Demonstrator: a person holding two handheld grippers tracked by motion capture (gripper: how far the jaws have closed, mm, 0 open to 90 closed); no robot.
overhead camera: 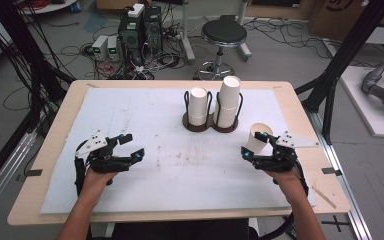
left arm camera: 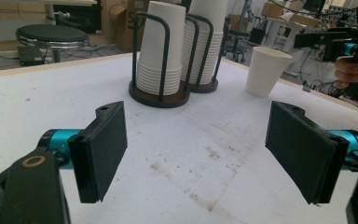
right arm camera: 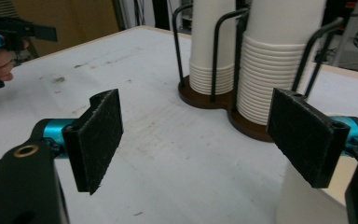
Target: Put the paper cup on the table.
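A dark wooden cup holder (overhead camera: 190, 126) with black wire loops stands at the back middle of the white mat. It carries a short stack of white paper cups (overhead camera: 198, 105) and a taller stack (overhead camera: 228, 100). A single paper cup (overhead camera: 256, 136) stands upright at the right, close against the far jaw of my right gripper (overhead camera: 255, 145); I cannot tell whether they touch. In the right gripper view this cup (right arm camera: 303, 200) sits low behind the right pad (right arm camera: 303, 135), and nothing lies between the open jaws. My left gripper (overhead camera: 132, 145) hovers open over bare mat at the left.
The white mat (overhead camera: 180, 165) covers most of the wooden table (overhead camera: 55, 125). Behind the table are a black stool (overhead camera: 224, 32), computer boxes (overhead camera: 140, 30) and floor cables. Black frame posts (overhead camera: 347, 50) rise at both sides.
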